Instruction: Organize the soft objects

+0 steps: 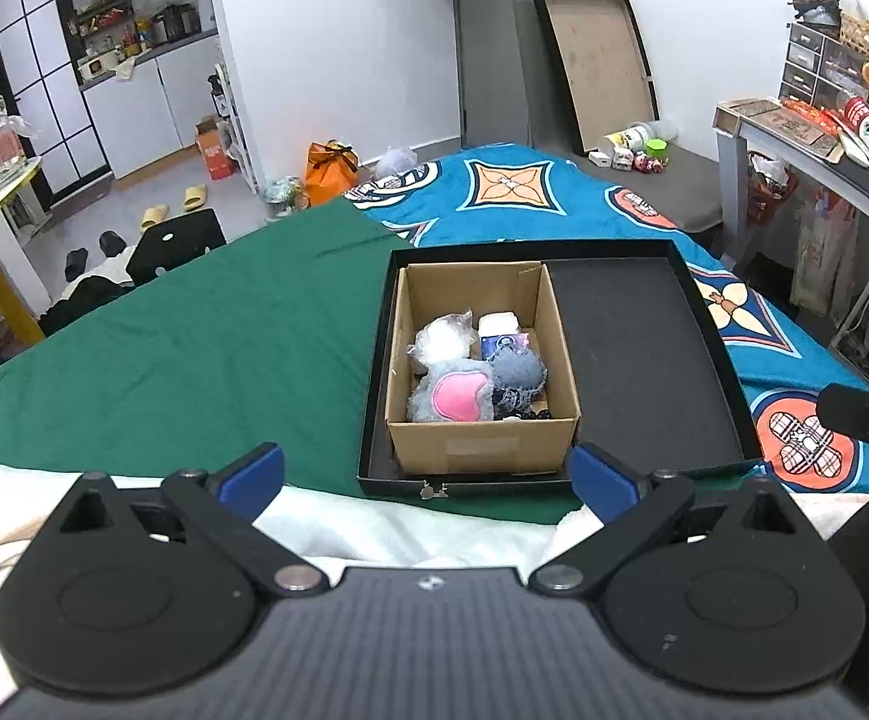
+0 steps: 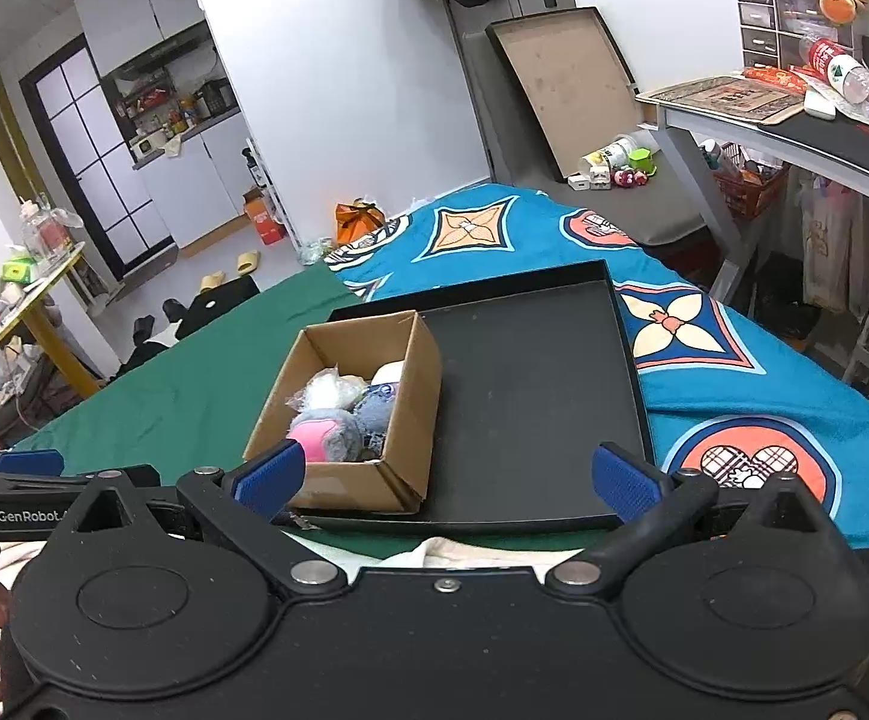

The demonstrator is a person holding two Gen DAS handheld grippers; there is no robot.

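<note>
Both grippers gape; one cardboard box [image 1: 482, 360] holds four soft items.

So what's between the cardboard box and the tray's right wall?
Nothing: bare black tray floor runs from the cardboard box to that wall, clearest in the right wrist view.

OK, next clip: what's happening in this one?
A person holds a claw in each hand over a bed. Both the left claw and the right claw are open and empty, touching nothing. Ahead, a cardboard box sits in the left part of a shallow black tray. The box holds soft items: a grey plush with a pink patch, a denim piece and a bagged white fluffy item. The rest of the tray is bare.
</note>
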